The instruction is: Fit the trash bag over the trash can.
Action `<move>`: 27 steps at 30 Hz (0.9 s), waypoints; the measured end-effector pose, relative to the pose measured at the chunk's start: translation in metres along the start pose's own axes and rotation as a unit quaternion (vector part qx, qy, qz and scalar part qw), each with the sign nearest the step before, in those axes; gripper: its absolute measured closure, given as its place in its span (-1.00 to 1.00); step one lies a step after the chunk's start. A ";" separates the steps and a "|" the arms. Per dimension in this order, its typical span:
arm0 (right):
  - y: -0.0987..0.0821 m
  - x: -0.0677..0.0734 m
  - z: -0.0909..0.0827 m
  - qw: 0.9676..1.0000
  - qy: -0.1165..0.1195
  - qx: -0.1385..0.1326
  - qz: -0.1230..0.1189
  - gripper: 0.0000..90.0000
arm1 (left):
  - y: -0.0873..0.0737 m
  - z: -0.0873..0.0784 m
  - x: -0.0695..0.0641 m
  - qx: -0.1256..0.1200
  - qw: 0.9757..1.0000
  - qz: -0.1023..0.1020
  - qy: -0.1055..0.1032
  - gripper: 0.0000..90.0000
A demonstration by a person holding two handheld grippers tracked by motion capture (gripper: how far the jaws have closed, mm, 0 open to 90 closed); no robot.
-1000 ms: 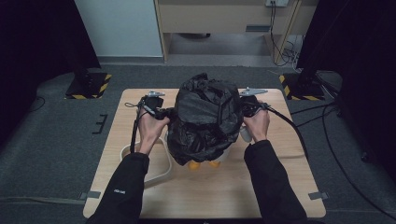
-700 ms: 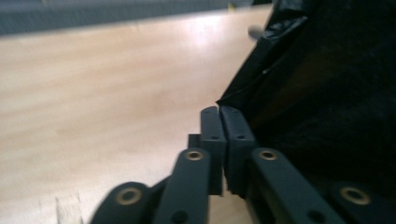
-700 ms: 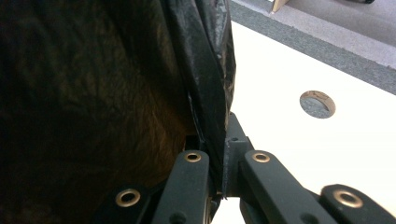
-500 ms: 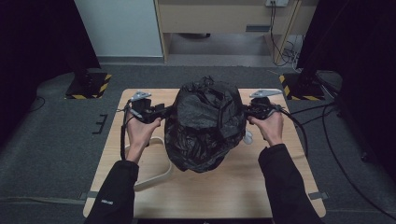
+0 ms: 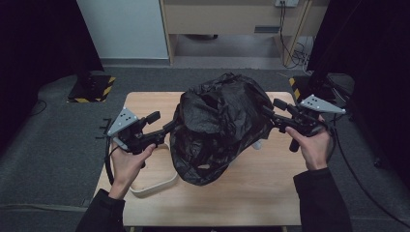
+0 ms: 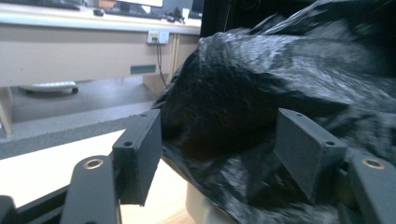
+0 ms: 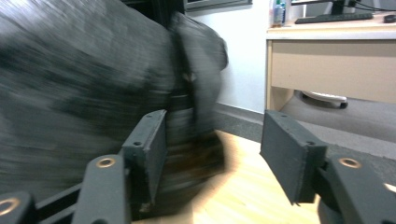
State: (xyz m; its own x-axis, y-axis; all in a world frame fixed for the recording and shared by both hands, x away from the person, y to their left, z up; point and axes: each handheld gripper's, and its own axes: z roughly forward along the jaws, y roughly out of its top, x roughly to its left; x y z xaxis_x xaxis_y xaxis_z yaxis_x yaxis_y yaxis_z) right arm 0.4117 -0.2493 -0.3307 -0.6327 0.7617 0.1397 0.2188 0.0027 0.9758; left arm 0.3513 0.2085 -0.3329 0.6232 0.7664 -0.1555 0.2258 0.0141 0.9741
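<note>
My left gripper (image 5: 169, 126) sits at the left flank of the black bag (image 5: 220, 128), my right gripper (image 5: 270, 112) at its right flank, so the bag stands between the two, in the middle of the table (image 5: 251, 193). Both sets of jaws have just been opening. In the left gripper view my left gripper (image 6: 217, 149) stands released, pads apart, with a fold of bag (image 6: 280, 74) bulging into the gap; I can't make out either pad pressing on it. In the right gripper view my right gripper (image 7: 212, 149) is released too: the bag (image 7: 79, 84) lies against the outer side of one jaw, blurred, and the gap between the pads shows bare tabletop (image 7: 243, 196).

I find no brand, label or writing that I can read anywhere, neither on the bag nor on the grippers.

The bag is thin black plastic film, glossy and heavily crinkled, puffed into a rough dome with a loose hem dragging on the wood. A pale rounded tub (image 5: 154, 181) lies on the table just beside its lower left edge, under my left hand (image 5: 128, 162). The table is light wood with a smooth grain. The jaws are flat black rectangular blocks with a matte, slightly grainy face, fixed with brass-coloured rivets. A grey three-cornered plate tops each gripper. My right hand (image 5: 314, 147) holds its gripper near the table's right edge.
</note>
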 end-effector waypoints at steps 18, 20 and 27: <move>0.012 0.064 -0.029 0.989 0.131 -0.064 -0.010 -0.33 | -0.031 0.004 -0.037 0.027 0.997 0.034 -0.059 -0.26; 0.010 0.073 -0.025 0.987 0.149 -0.055 -0.017 -0.33 | -0.033 0.006 -0.038 0.029 0.997 0.035 -0.062 -0.23; 0.002 0.078 -0.016 0.984 0.156 -0.046 -0.066 0.20 | -0.040 0.013 -0.033 0.031 0.997 0.038 -0.056 -0.11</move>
State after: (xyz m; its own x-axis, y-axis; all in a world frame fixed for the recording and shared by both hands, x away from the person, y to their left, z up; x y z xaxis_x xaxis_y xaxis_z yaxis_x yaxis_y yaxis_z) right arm 0.3510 -0.2004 -0.3153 -0.8518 0.5222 0.0419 0.0607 0.0189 0.9980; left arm 0.3314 0.1748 -0.3684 0.7193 0.6872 -0.1018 0.2185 -0.0846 0.9722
